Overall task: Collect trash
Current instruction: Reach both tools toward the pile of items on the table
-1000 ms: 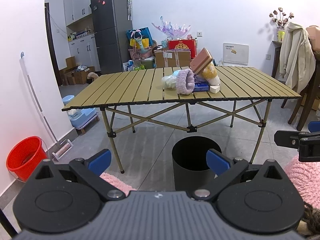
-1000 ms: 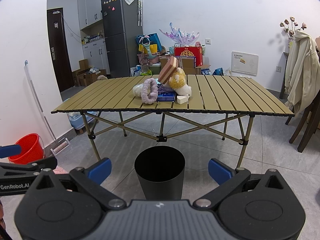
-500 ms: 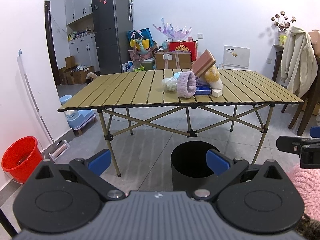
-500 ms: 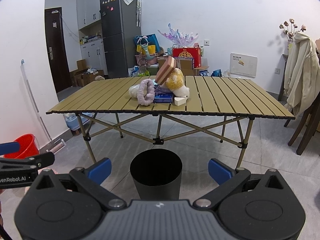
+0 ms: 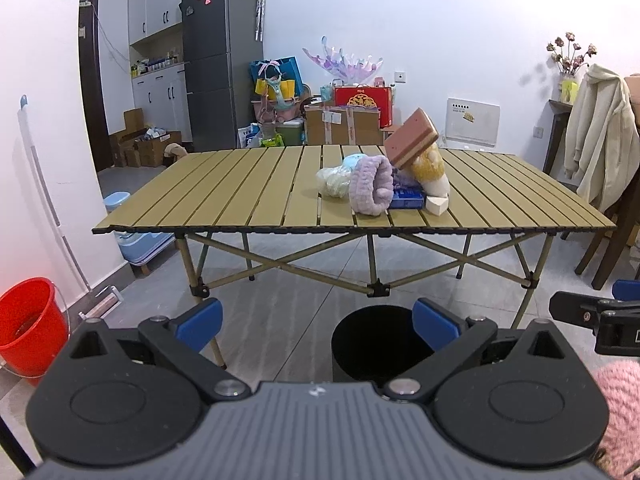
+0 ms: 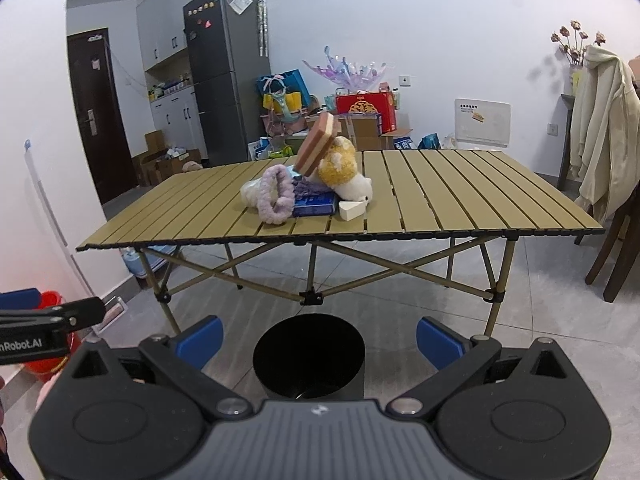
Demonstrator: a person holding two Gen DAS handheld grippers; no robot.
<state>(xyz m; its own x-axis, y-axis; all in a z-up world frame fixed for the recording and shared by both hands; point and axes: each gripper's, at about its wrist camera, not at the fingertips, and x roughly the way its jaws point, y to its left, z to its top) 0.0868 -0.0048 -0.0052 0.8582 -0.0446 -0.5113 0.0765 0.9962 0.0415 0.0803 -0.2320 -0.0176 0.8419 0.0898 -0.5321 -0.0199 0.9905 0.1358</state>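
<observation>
Black bin [image 6: 309,356]: round, open top, upright on floor in front of table's near edge.

Pile on slatted table [image 6: 460,200], items touching:
- purple fuzzy band [image 6: 275,195], on edge, front left
- pale bag [image 5: 334,180] behind it
- blue flat packet [image 6: 315,205]
- white wedge [image 6: 352,209], front right
- yellow-white plush [image 6: 344,172]
- pink sponge block [image 5: 411,137] tilted on top

White walls [image 5: 460,20] enclose a grey tiled floor [image 5: 288,304]. A tall dark-grey refrigerator [image 5: 222,60] stands beside white cabinets [image 5: 160,80] and a dark door [image 6: 102,120]. A red plastic bucket [image 5: 28,324] sits by the left wall; a cream coat [image 5: 600,140] drapes a dark wooden chair [image 6: 616,256].
</observation>
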